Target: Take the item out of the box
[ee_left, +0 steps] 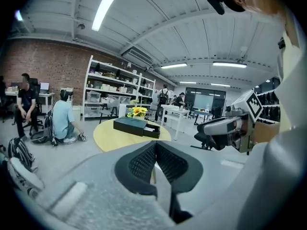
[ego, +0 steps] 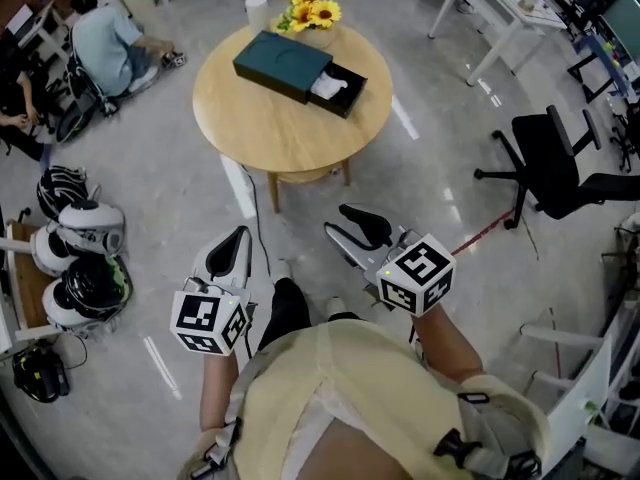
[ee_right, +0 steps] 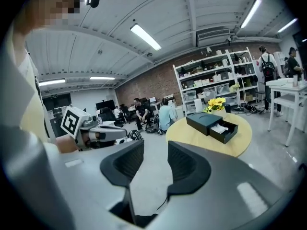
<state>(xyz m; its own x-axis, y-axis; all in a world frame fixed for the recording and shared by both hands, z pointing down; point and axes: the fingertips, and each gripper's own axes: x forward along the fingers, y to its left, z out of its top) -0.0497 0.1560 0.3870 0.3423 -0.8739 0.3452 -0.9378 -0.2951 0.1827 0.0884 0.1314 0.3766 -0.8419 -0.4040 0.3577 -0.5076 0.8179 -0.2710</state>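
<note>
A dark teal box point(ego: 283, 65) lies on the round wooden table point(ego: 270, 128), its black drawer point(ego: 345, 93) pulled out to the right with a white item point(ego: 328, 86) inside. Both grippers hang well short of the table, in front of the person's body. My left gripper point(ego: 228, 253) has its jaws together with nothing in them; its tips meet in the left gripper view point(ee_left: 155, 143). My right gripper point(ego: 335, 220) stands open and empty, and a clear gap shows between its jaws point(ee_right: 155, 145). The box point(ee_right: 206, 120) and its open drawer point(ee_right: 224, 130) lie far ahead.
Yellow sunflowers point(ego: 310, 11) and a white cup point(ego: 256, 10) stand at the table's far edge. A black office chair point(ego: 560, 163) is to the right. A person point(ego: 105, 43) sits on the floor at far left. Helmet-like gear point(ego: 80, 238) lies left. White desks point(ego: 500, 8) are beyond.
</note>
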